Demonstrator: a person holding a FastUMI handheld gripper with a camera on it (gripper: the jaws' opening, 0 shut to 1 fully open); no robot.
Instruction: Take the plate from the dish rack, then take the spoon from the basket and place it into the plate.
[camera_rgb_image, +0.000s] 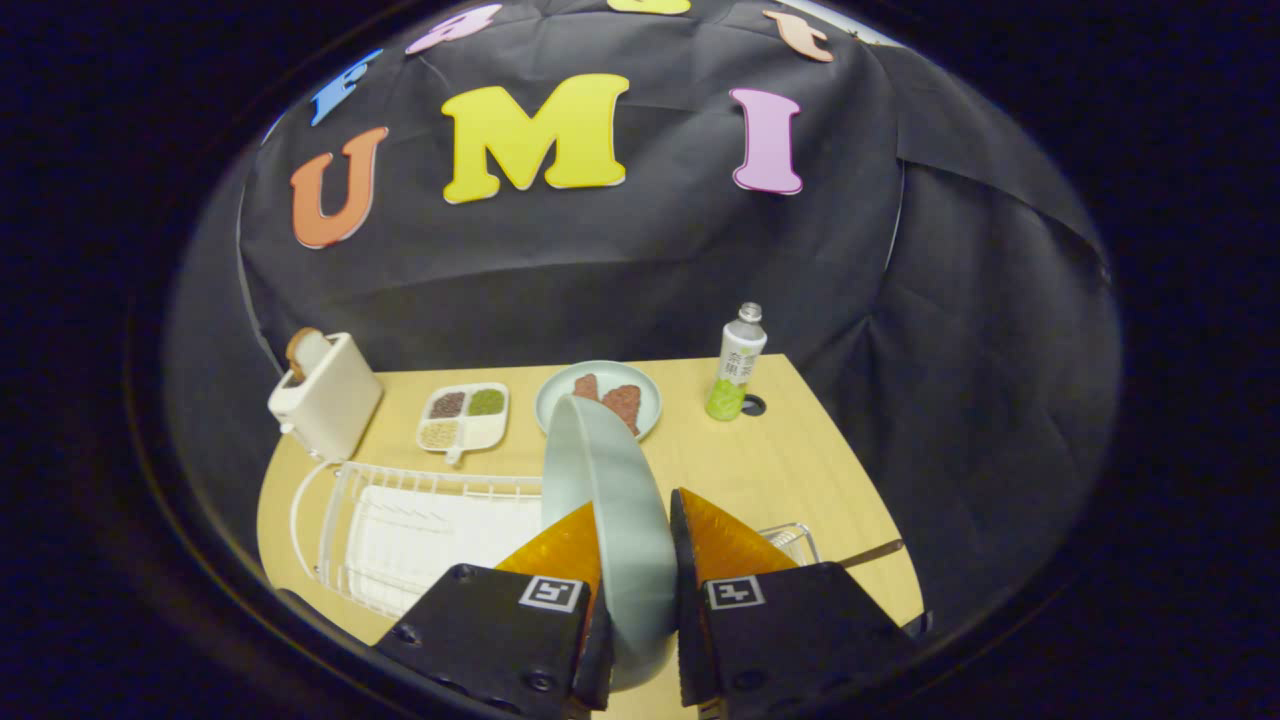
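The pale green plate (610, 500) stands on edge clamped between the gripper (635, 545) fingers above the white dish rack (400, 530), so step one looks underway and it next needs setting flat on the table (790, 470), short of the food plate (598, 398) and sectioned tray (465, 416).

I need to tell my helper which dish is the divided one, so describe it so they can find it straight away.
On the wooden table, look beyond the white dish rack and the plate gripped on edge in the gripper. The divided tray sits between the toaster and the round plate of food. It alone is square, with four compartments.
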